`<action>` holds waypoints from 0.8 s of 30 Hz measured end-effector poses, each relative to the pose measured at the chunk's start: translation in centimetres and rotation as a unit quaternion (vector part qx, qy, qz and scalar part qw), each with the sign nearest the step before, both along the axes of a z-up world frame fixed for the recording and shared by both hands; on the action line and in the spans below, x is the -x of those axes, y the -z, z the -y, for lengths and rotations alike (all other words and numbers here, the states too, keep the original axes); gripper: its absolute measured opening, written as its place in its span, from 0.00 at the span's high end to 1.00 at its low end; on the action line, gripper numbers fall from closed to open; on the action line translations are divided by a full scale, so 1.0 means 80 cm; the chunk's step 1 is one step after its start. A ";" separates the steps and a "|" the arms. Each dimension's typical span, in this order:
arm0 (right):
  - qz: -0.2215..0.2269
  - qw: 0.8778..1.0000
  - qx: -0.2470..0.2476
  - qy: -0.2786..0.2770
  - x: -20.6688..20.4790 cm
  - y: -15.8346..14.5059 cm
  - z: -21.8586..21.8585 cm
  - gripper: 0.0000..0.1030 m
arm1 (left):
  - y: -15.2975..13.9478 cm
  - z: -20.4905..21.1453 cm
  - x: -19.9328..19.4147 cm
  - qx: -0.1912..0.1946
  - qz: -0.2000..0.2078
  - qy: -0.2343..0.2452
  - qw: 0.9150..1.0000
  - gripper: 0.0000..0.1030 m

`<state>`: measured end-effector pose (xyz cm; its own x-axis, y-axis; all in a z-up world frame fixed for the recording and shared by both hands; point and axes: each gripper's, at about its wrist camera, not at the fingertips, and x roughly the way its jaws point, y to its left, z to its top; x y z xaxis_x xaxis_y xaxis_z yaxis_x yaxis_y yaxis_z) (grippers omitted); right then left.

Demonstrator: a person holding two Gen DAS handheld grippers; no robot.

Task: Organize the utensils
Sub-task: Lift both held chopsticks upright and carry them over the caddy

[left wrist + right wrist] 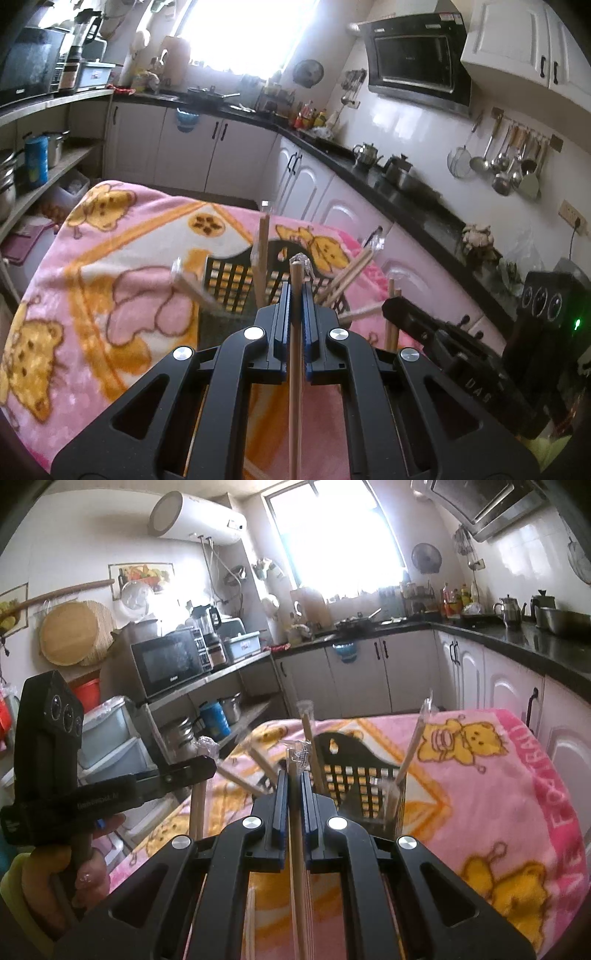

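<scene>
My left gripper (295,291) is shut on a pair of wrapped wooden chopsticks (295,354) held upright, just in front of a black slotted utensil basket (236,280). Several wrapped chopsticks (263,251) stand in the basket, leaning different ways. My right gripper (294,779) is shut on another wrapped pair of chopsticks (297,849), close to the same basket (354,775). The left gripper's body (110,786) shows at the left of the right wrist view, the right gripper's body (443,332) at the right of the left wrist view.
The basket stands on a table under a pink bear-print blanket (110,258). A black countertop (406,192) with kettles runs along the right wall. Shelves with a microwave (170,664) and pots stand at the left. White cabinets (369,672) lie beyond the table.
</scene>
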<state>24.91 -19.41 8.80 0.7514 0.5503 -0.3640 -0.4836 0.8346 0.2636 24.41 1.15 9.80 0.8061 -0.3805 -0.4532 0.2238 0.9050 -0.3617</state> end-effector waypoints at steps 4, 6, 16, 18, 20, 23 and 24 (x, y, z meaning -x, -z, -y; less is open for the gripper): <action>0.015 1.000 -0.008 0.007 -0.013 -0.012 0.000 0.94 | -0.017 0.000 -0.014 -0.001 0.019 -0.012 1.000 0.99; 0.022 1.000 -0.013 0.014 -0.021 -0.018 0.001 0.94 | -0.026 0.000 -0.019 -0.007 0.033 -0.021 0.999 0.99; 0.061 0.996 -0.036 0.046 -0.067 -0.047 -0.008 0.94 | -0.070 -0.007 -0.053 -0.025 0.088 -0.051 0.995 0.99; 0.066 0.996 -0.038 0.053 -0.075 -0.051 -0.010 0.94 | -0.078 -0.011 -0.059 -0.027 0.100 -0.060 0.993 0.99; 0.070 0.995 -0.039 0.060 -0.084 -0.053 -0.011 0.94 | -0.084 -0.012 -0.064 -0.030 0.109 -0.066 0.991 0.99; 0.076 0.993 -0.043 0.075 -0.096 -0.054 -0.011 0.94 | -0.091 -0.013 -0.075 -0.037 0.120 -0.076 0.989 0.99; 0.076 0.993 -0.044 0.079 -0.100 -0.054 -0.012 0.94 | -0.092 -0.014 -0.081 -0.038 0.121 -0.079 0.989 0.99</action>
